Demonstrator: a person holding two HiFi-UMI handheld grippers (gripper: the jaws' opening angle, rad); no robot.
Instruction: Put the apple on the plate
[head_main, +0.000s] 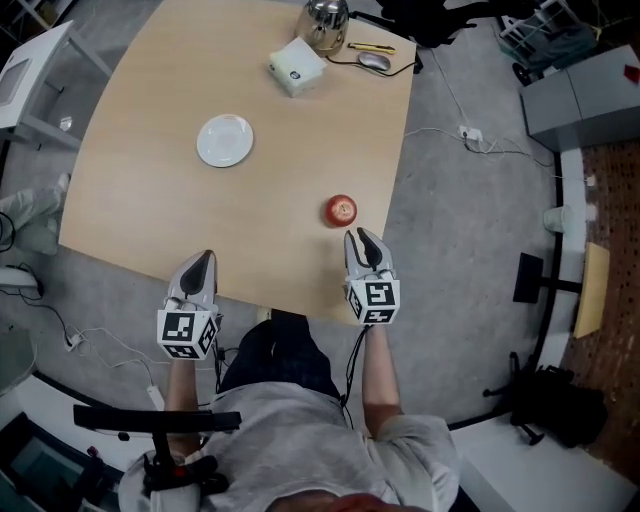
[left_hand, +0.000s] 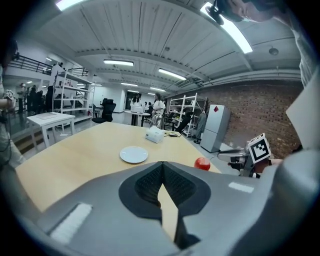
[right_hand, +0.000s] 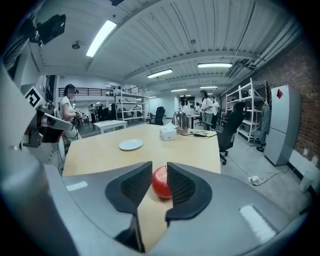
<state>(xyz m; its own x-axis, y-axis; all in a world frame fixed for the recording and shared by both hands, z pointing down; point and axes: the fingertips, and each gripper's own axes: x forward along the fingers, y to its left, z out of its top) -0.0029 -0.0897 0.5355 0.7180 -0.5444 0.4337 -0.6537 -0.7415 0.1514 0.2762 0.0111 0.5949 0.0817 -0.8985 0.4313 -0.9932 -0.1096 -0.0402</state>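
Since the apple (head_main: 340, 210) sits just ahead, we point the right gripper (head_main: 358, 238) at it, fingers slightly spread (left gripper (head_main: 204, 258): fingers pressed together).

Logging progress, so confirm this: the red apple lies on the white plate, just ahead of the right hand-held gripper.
Not right. The apple lies on the bare table, apart from the white plate, as the head view shows. It is just ahead of the right hand-held gripper.
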